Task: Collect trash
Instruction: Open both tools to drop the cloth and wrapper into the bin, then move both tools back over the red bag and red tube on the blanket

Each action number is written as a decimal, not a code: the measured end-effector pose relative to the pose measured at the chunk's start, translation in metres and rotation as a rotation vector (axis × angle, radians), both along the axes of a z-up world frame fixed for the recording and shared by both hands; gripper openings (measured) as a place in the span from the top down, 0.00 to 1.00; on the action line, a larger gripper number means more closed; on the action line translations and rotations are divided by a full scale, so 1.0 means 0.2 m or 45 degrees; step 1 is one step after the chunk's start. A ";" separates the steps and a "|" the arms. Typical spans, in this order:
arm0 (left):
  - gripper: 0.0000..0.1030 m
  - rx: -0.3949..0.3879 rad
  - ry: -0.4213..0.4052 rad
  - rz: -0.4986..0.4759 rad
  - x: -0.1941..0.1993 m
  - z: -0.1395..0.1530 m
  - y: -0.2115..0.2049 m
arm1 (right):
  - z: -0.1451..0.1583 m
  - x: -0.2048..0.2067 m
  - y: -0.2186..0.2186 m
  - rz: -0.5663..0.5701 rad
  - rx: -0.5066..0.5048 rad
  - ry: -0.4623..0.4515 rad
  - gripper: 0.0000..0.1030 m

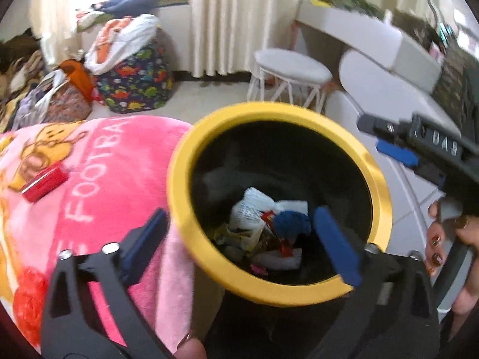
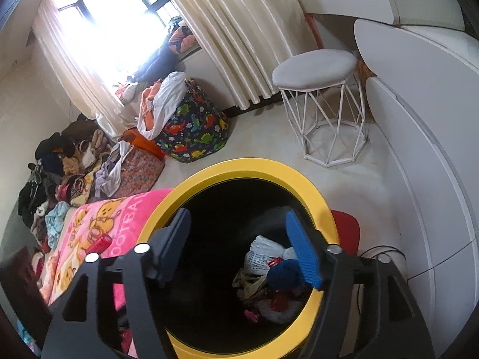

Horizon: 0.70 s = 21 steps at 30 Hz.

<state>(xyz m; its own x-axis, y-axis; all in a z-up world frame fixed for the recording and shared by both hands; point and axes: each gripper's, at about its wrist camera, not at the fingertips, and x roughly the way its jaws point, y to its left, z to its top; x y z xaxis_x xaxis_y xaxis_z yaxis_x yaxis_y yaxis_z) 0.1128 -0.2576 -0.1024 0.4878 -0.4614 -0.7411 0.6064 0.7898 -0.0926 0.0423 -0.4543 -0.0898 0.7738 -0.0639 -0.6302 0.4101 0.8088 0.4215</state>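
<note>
A black trash bin with a yellow rim (image 1: 302, 113) (image 2: 239, 166) stands beside the bed. Inside lie a white plastic bag (image 1: 253, 209) (image 2: 260, 258), a blue wad (image 1: 292, 221) (image 2: 283, 275), and crumpled wrappers (image 1: 236, 237). My left gripper (image 1: 242, 248) is open and empty, straddling the bin's near rim. My right gripper (image 2: 239, 249) is open and empty above the bin mouth; it also shows at the right edge of the left wrist view (image 1: 398, 146). A small red box (image 1: 45, 184) (image 2: 100, 243) lies on the pink blanket (image 1: 104, 164) (image 2: 125, 218).
A white wire-frame stool (image 1: 292, 71) (image 2: 323, 101) stands on the floor beyond the bin. A dinosaur-print bag (image 1: 134, 86) (image 2: 194, 131) and piles of clothes (image 2: 60, 173) sit at the left. White furniture (image 2: 434, 134) curves along the right. Cream curtains (image 2: 233, 30) hang behind.
</note>
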 end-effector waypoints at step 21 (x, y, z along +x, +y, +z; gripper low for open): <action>0.10 -0.081 -0.099 0.242 -0.06 0.14 0.41 | 0.14 0.05 0.26 0.109 -0.150 -0.049 0.18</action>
